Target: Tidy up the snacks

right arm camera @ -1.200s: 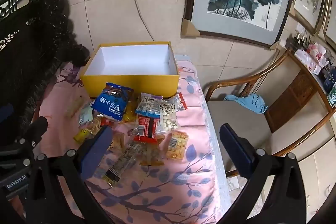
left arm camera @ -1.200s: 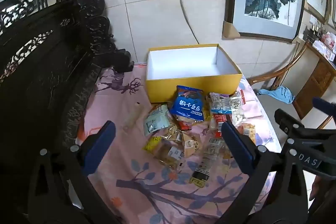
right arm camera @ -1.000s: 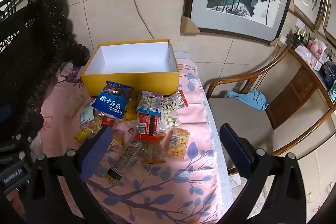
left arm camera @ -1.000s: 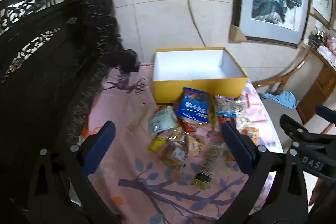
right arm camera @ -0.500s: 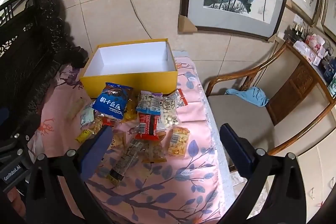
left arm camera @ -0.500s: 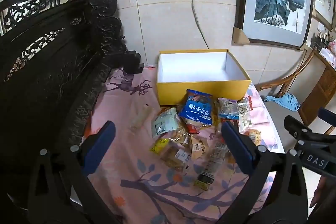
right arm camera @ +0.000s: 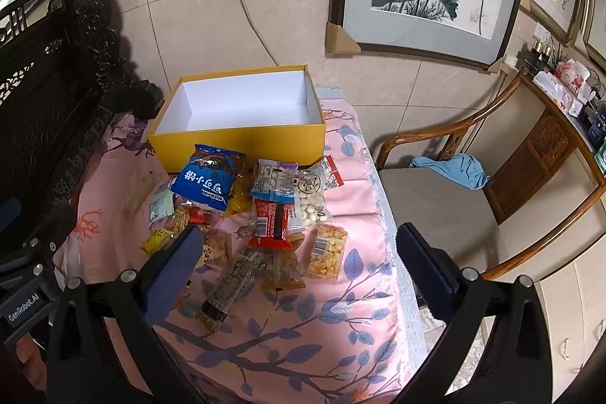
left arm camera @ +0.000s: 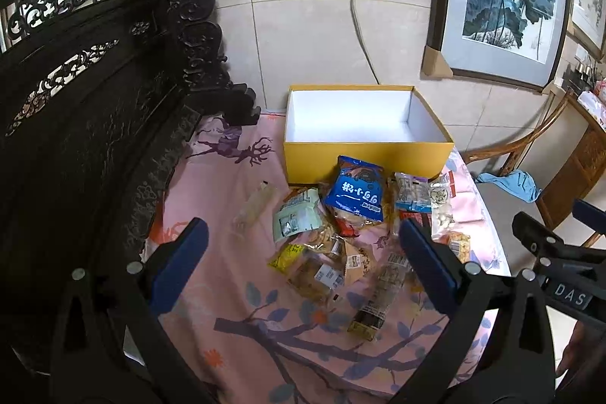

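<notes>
A: Where did things stand?

B: Nothing was packed yet. The yellow box (left arm camera: 365,154) sat empty against the wall at the far side of the pink cloth (left arm camera: 212,199), its white inside bare. The snacks lay in a loose heap just in front of it — the blue bag (left arm camera: 354,190) leaned on the box's front wall, the pale green packet (left arm camera: 297,216) just left of it, the red packet (right arm camera: 270,218) nearer the middle, and a dark narrow packet (right arm camera: 223,290) closest to the grippers.

A: And the grippers?

B: Both held nothing. The left gripper (left arm camera: 303,267) had its fingers spread wide above the heap, and the right gripper (right arm camera: 295,267) was spread just as wide, hanging over the near edge of the pile.

A: What could have gone wrong from there?

B: Mostly the overlap, I judged. The packets lay on top of one another, so a pinch on one could have dragged its neighbour along or caught two at once. The film looked slick and puffy — a grip on a bag's belly might have slipped. The orange cracker packet (right arm camera: 327,250) lay near the cloth's right edge, so a careless nudge could have sent it toward the chair (right arm camera: 435,207).
</notes>
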The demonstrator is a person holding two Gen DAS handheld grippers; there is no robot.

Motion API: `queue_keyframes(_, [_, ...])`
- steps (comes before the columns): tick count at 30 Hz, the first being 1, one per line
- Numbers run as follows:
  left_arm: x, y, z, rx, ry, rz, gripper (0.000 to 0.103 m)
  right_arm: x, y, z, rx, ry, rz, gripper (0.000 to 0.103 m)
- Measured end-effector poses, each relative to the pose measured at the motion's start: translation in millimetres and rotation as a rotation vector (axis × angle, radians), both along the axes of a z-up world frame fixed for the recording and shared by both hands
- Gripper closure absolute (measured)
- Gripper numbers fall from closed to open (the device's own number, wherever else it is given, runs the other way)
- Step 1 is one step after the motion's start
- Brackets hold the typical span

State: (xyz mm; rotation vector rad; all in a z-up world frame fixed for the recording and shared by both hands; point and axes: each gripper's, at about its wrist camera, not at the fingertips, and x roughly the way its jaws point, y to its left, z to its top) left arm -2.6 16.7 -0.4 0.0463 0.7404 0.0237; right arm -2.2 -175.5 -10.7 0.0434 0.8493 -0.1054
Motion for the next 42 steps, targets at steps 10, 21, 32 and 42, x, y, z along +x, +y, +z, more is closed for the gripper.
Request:
queue_keyframes(10, [1.5,-5.4,-5.0,0.019,0.011,-0.021,0.002,0.7,-3.0,-2.8,0.006,0.004,-0.013,0.001])
queue_keyframes(21, [3.5,-3.2,-8.5,-0.005,0.027,-0.023,0.002,3.4,-0.8,-7.4,-0.021,0.020,0.005,0.001])
queue_keyframes(32, [9.1,-5.6,-12.8,0.008,0.044,-0.026,0.002,8.2,-4.5,-11.1,0.003,0.027,0.007,0.001])
queue_keyframes(42, [14.3,-4.8,-16.8,0.012,0.064,-0.019,0.002,13.9,-3.2,-14.7,0.019,0.036,0.025,0.001])
